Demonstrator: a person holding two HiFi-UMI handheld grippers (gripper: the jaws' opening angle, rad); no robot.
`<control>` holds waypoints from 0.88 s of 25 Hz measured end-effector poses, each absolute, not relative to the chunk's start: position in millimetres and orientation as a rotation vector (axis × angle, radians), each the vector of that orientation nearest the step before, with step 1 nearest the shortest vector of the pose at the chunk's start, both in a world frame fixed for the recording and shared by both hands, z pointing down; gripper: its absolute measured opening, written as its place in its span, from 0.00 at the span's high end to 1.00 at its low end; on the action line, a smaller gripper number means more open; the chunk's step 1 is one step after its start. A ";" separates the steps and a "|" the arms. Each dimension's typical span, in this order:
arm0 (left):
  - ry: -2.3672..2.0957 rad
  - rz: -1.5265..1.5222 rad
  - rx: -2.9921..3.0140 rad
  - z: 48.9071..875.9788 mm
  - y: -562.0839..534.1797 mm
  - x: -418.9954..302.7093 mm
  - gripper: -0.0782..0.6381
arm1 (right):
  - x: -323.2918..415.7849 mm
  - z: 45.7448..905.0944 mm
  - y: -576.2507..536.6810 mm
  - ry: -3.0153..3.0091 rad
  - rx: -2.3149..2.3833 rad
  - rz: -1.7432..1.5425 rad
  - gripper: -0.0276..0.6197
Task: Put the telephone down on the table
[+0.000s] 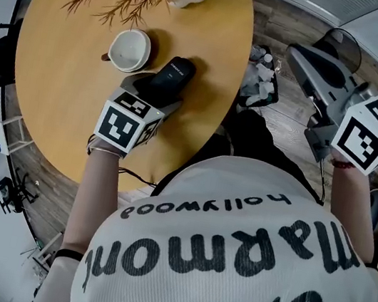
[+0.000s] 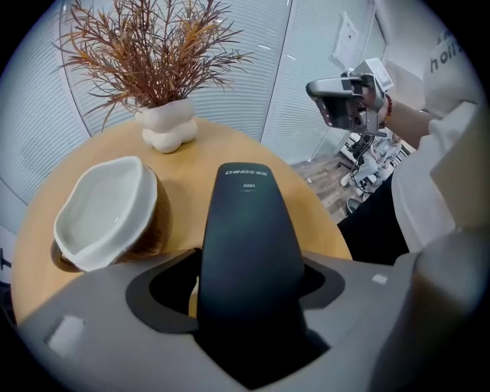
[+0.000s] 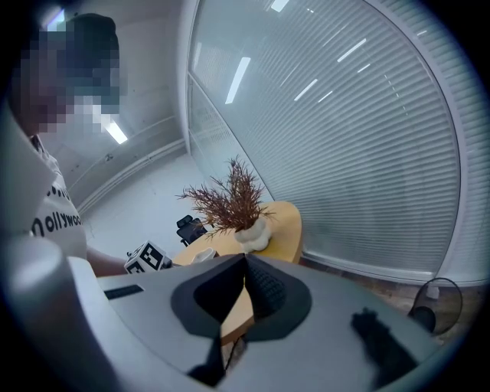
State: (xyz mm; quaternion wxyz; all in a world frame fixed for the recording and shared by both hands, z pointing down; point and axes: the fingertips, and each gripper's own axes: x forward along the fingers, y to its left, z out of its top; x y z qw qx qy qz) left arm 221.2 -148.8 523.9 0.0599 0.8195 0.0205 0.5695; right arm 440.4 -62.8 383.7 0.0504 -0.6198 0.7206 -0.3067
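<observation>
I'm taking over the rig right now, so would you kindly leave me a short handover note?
Left gripper: jaws around the telephone, a sliver of table showing beside it, so seemingly loose.
Right gripper: jaws together, empty, held off the table's right side.
Telephone: looks laid on the table, beside the white cup.
Done: telephone down, it seems. Left: confirm release, draw the left gripper away.

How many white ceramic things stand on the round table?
2: a cup beside the telephone, a vase of dried branches at the far edge; none seems hidden.
</observation>
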 end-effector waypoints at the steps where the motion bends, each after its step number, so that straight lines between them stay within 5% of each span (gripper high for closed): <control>1: 0.045 1.720 2.476 524.1 -150.8 220.6 0.42 | 439.5 384.2 -62.7 2.198 -1.885 -0.937 0.93; 5: 0.002 1.694 2.451 524.4 -151.3 216.6 0.36 | 436.4 385.2 -64.7 2.218 -1.870 -0.945 0.93; 7: 0.029 1.683 2.439 524.8 -146.4 216.5 0.18 | 436.0 382.9 -66.5 2.231 -1.864 -0.933 0.93; 22: -0.042 1.865 2.498 520.3 -157.0 202.5 0.17 | 459.9 388.8 -59.2 2.242 -1.864 -0.953 0.93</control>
